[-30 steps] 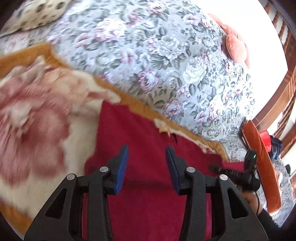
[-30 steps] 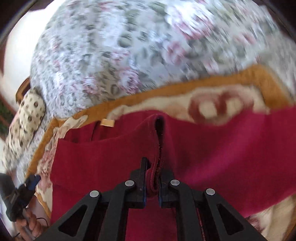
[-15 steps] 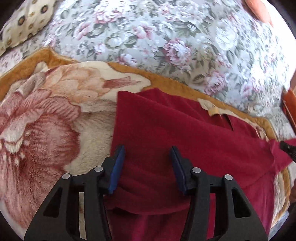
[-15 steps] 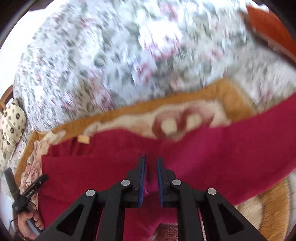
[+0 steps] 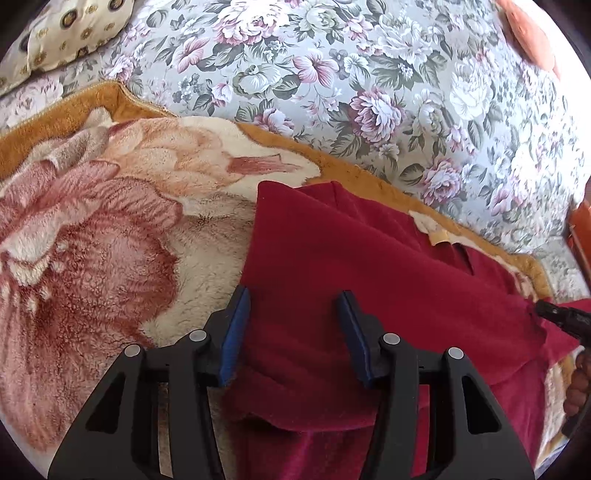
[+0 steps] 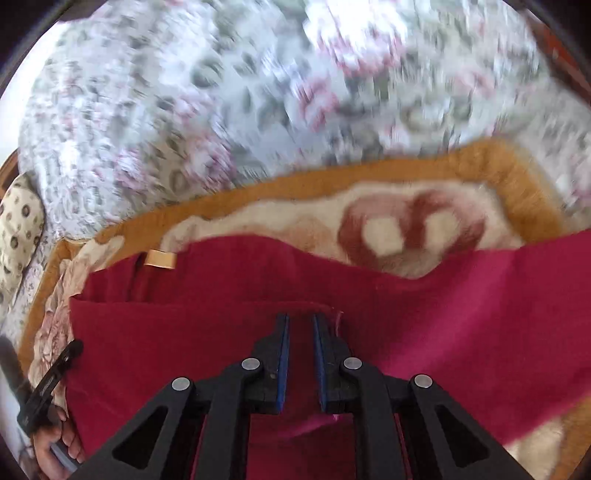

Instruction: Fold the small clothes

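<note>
A dark red garment (image 5: pixel 369 266) lies on a plush floral blanket (image 5: pixel 92 240), part folded over itself, with a tan label (image 5: pixel 441 236) near its neck. My left gripper (image 5: pixel 293 299) is open, its blue pads low over the garment's left folded edge, holding nothing. In the right wrist view the garment (image 6: pixel 461 295) spreads across the blanket (image 6: pixel 388 206). My right gripper (image 6: pixel 300 317) has a narrow gap between its pads, above a folded edge of the red cloth; no cloth shows between the pads. The right gripper's tip (image 5: pixel 554 314) shows at the left view's right edge.
A grey floral bedspread (image 5: pixel 369 74) lies beyond the blanket. A spotted cream pillow (image 5: pixel 66 33) sits at the far left, an orange cushion (image 5: pixel 528 37) at the far right. A wooden bed frame (image 5: pixel 581 236) borders the right side. The left gripper (image 6: pixel 51 373) shows at the right view's left edge.
My right gripper held a red fold pinched; its pads have parted slightly and the cloth now lies flat. My left gripper stayed open and pulled back toward the garment's left edge.
</note>
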Tool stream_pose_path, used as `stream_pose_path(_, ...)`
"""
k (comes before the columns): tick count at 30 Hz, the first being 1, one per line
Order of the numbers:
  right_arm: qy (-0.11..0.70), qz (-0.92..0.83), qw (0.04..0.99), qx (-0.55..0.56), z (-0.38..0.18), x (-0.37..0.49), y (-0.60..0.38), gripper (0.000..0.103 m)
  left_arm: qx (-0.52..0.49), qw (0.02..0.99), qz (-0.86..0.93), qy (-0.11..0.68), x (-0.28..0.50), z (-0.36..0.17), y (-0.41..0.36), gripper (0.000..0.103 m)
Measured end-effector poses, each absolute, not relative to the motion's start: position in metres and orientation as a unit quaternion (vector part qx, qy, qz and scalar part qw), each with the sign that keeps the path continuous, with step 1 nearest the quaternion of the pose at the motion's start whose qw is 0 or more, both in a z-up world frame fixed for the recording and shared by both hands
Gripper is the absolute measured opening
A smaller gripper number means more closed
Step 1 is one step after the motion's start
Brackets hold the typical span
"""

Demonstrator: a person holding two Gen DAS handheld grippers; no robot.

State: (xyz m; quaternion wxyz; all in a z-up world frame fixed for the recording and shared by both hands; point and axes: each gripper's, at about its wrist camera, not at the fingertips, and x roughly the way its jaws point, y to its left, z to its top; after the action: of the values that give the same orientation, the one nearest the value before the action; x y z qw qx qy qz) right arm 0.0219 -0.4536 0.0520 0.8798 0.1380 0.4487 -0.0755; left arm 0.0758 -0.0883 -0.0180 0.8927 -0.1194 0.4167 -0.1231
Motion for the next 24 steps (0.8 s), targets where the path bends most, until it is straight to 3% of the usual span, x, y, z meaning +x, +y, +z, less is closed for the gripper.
stream_pose_path(4,0.421,-0.007,0.901,0.109,0.063,-0.007,-0.426,0.011,-0.139,0.891,-0.131,0.412,0.076,-0.019,-0.083,0.049)
stream_pose_path(7,0.467,-0.021,0.882,0.053,0.028,-0.010,-0.407,0.012,-0.130,0.893,-0.127,0.411,0.075,-0.019,-0.086,0.049)
stream_pose_path(14,0.442,-0.024,0.889,0.118,0.011,-0.018,-0.417,0.020,-0.132,0.894,-0.129,0.409,0.075,-0.021,-0.087,0.049)
stream_pose_path(17,0.445,-0.053,0.892,0.065,0.037,-0.021,-0.413,0.020,-0.143,0.892,-0.135,0.407,0.075,-0.021,-0.083,0.049)
stream_pose_path(24,0.290,-0.251,0.922,0.056,0.132,-0.123,-0.540,0.029,-0.143,0.893,-0.136,0.404,0.074,-0.021,-0.083,0.049)
